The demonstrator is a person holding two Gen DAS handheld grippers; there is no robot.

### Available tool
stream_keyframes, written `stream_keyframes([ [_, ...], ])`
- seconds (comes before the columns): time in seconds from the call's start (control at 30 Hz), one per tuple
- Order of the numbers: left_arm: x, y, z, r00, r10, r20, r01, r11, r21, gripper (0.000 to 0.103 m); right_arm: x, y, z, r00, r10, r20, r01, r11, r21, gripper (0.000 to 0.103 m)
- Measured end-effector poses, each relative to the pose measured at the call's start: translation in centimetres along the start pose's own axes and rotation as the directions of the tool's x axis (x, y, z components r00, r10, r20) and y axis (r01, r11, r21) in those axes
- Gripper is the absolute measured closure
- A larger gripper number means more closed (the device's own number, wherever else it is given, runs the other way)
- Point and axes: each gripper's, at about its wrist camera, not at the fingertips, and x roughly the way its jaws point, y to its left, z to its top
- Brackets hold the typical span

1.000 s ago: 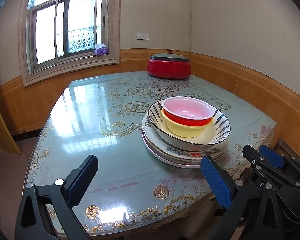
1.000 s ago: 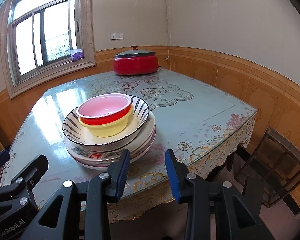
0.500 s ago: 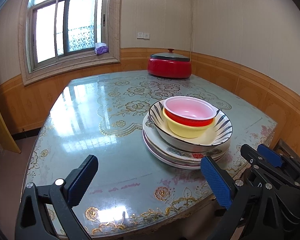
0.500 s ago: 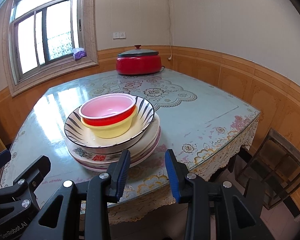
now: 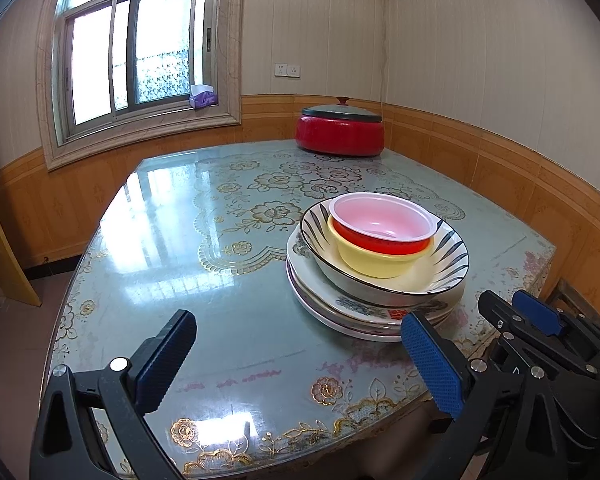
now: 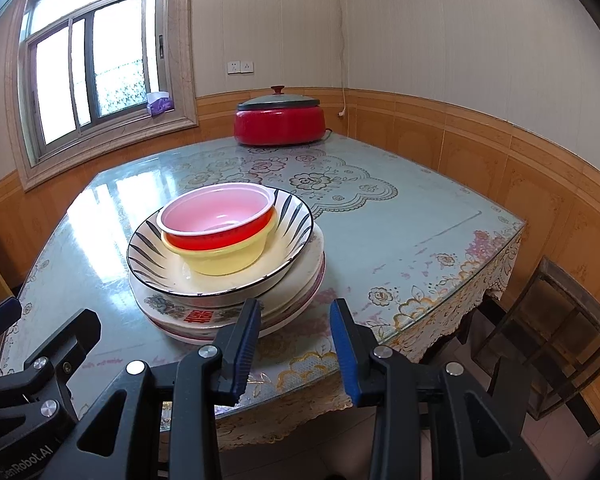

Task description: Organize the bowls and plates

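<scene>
My left gripper (image 5: 300, 364) hangs wide open over the table's (image 5: 228, 312) near edge, empty; my right gripper (image 6: 294, 346) has a narrow gap, holding nothing, just short of the plates (image 6: 236, 316). On them sits a striped bowl (image 6: 292, 220), then a yellow bowl (image 6: 224, 260), then a red bowl (image 6: 220, 236). Only the right view shows a chair (image 6: 552, 340) beside the table. A red pot (image 5: 339, 133) stands at the far edge near the window (image 5: 136, 60)

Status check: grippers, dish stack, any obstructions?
Left gripper open wide, right gripper open narrower, both empty. Red bowl in yellow bowl, striped bowl, plates stacked. Nothing blocking.
</scene>
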Motion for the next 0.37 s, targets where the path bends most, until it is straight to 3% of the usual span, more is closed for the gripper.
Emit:
stream_keyframes([
  [0.1,0.02,0.22,-0.02,1.0,0.009,0.006,-0.009,1.0,-0.011,0.007,0.21,0.05,0.01,1.0,0.0,-0.004,0.0,1.0,-0.003,0.067],
  [0.37,0.28,0.39,-0.18,1.0,0.0,-0.001,0.0,1.0,-0.013,0.007,0.68,0.11,0.01,1.0,-0.003,-0.015,0.003,1.0,0.0,0.067],
])
